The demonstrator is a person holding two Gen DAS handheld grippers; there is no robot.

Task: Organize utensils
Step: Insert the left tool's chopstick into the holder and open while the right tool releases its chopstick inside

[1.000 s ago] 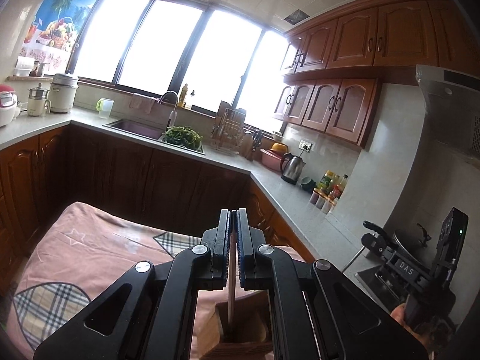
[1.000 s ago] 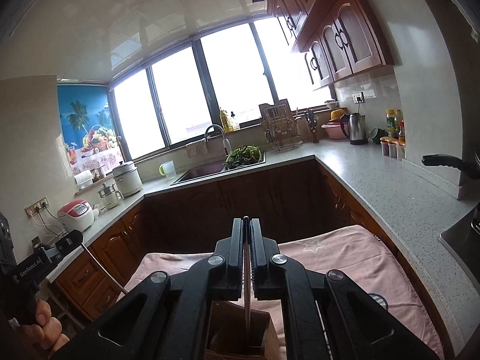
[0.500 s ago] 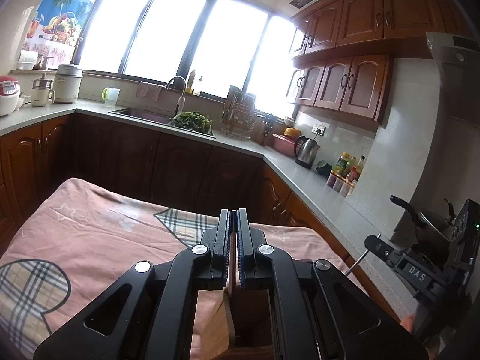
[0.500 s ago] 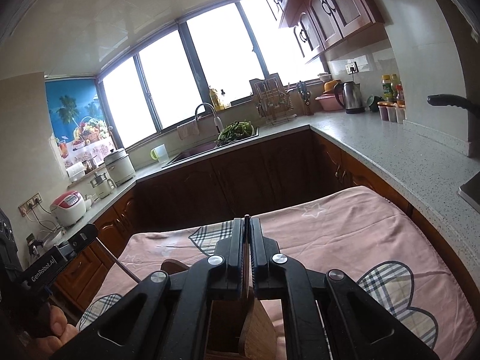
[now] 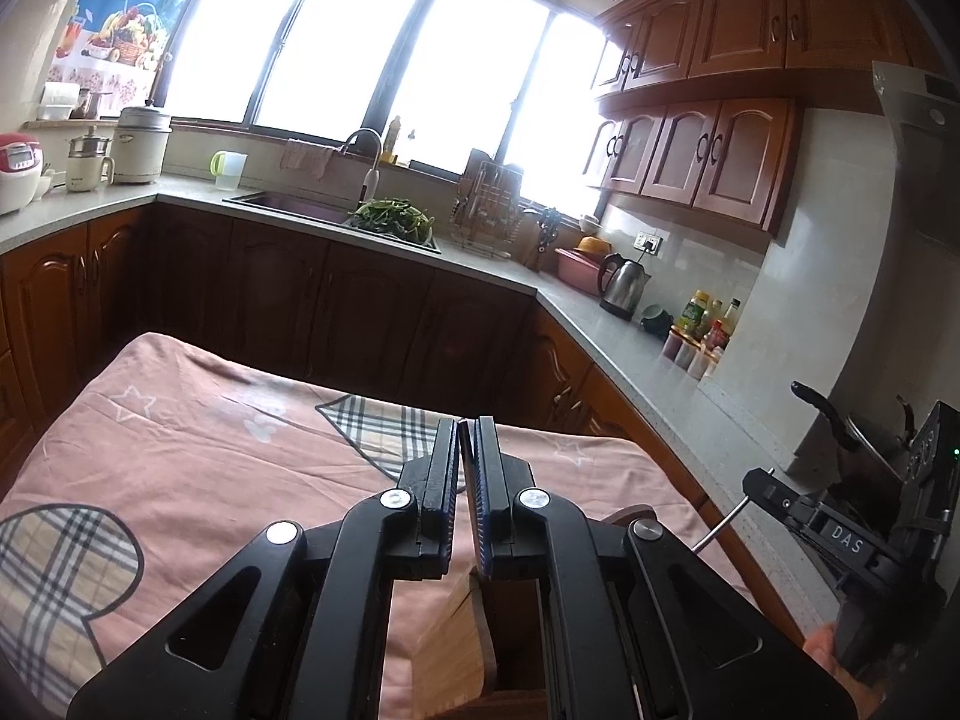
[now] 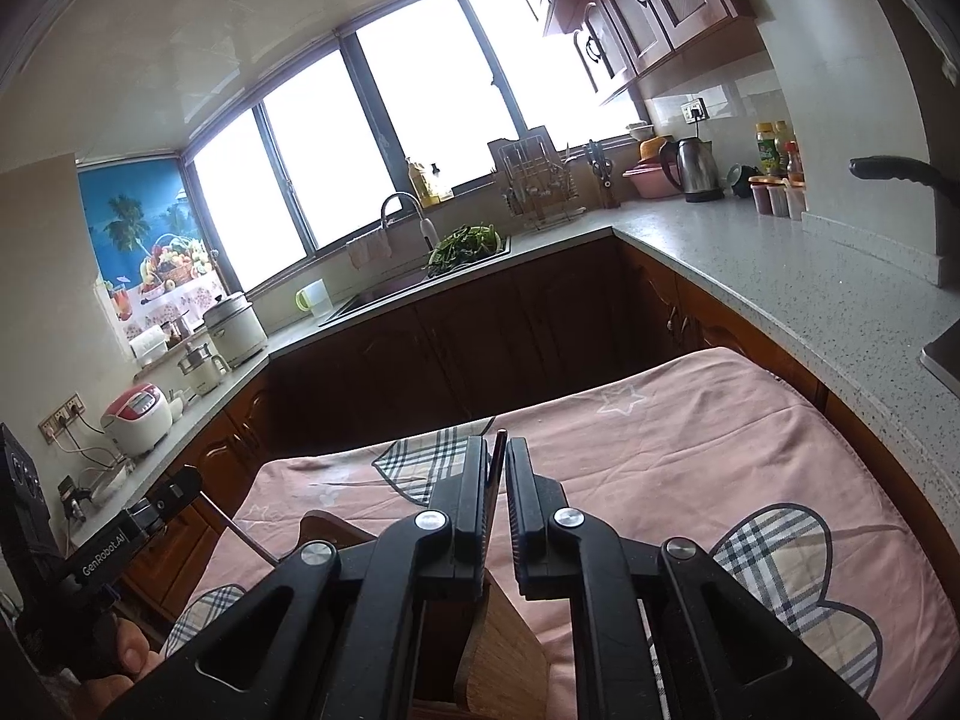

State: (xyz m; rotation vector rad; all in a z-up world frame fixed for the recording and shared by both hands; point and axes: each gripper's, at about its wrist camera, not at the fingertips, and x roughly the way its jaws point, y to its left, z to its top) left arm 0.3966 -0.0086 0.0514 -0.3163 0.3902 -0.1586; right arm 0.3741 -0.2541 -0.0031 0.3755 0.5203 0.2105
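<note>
My left gripper (image 5: 465,429) points over a wooden utensil holder (image 5: 456,642) on the pink cloth. Its jaws stand slightly parted around a thin wooden stick (image 5: 467,474) that runs down into the holder. My right gripper (image 6: 497,450) is over the same holder (image 6: 498,648) from the other side. Its jaws stand parted, and a thin dark stick (image 6: 495,462) leans against the left finger (image 6: 474,480). Each gripper shows at the edge of the other view: the right one (image 5: 840,534), the left one (image 6: 108,552).
A pink cloth (image 5: 198,450) with plaid patches covers the table. Dark wooden cabinets and a grey counter (image 6: 780,276) run around it, with a sink (image 5: 300,204), kettle (image 5: 624,282), bottles and a rice cooker (image 6: 135,417). A pan handle (image 6: 894,171) sticks out at right.
Both grippers have tipped down toward the table and their jaws have parted, the right more than the left. The sticks stand lower in the holder.
</note>
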